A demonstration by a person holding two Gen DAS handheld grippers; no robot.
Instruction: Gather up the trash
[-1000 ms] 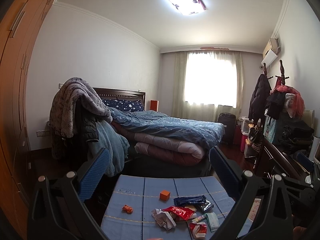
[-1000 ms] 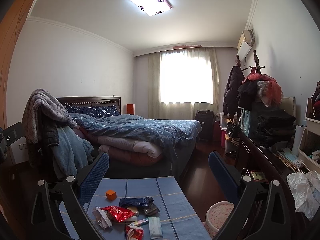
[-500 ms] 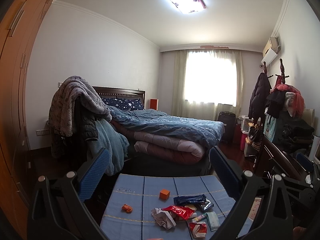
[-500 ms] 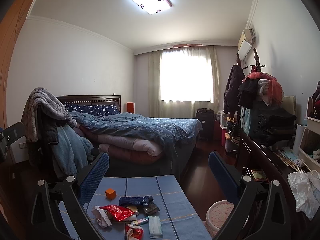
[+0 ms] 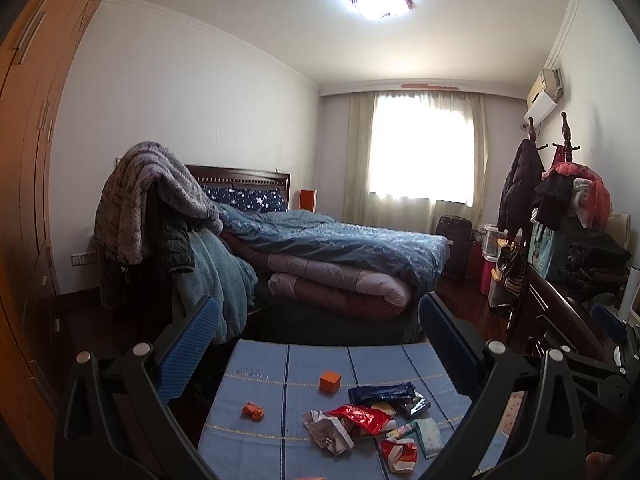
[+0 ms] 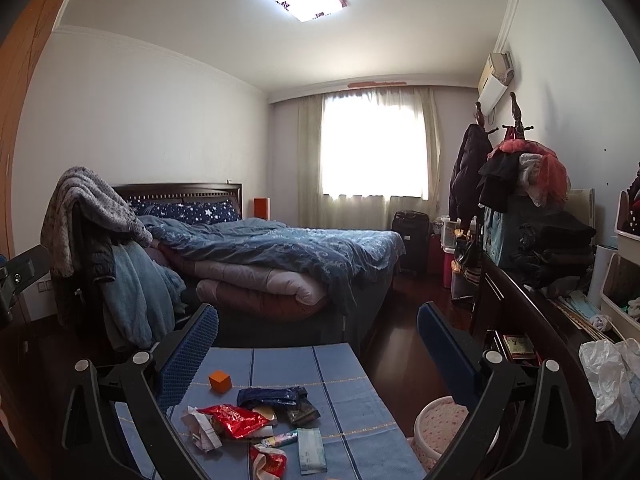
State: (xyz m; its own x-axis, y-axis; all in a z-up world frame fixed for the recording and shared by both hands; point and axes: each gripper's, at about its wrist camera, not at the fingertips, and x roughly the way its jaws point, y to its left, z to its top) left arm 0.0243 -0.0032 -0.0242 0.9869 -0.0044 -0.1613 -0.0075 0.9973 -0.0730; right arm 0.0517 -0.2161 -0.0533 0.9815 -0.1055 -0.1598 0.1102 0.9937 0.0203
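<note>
A pile of trash lies on a low table with a blue striped cloth (image 5: pixel 256 364) (image 6: pixel 344 364): a red wrapper (image 5: pixel 360 418) (image 6: pixel 234 420), a dark blue wrapper (image 5: pixel 380 392) (image 6: pixel 272 394), crumpled paper (image 5: pixel 328 434) (image 6: pixel 202 432), a pale green packet (image 5: pixel 428 442) (image 6: pixel 312 450) and a red-white wrapper (image 5: pixel 398 454) (image 6: pixel 268 464). An orange cube (image 5: pixel 330 381) (image 6: pixel 220 381) and a small orange scrap (image 5: pixel 253 411) lie apart. My left gripper (image 5: pixel 316 332) and right gripper (image 6: pixel 316 332) are open, empty, held above the table.
A pink dotted bin (image 6: pixel 440 428) stands on the floor right of the table. A bed with blue bedding (image 5: pixel 340 248) lies beyond. A chair draped with clothes (image 5: pixel 160 216) is at left. A dark cluttered dresser (image 6: pixel 532 320) runs along the right wall.
Both views have drifted very slightly; the trash and both open grippers stay as they were.
</note>
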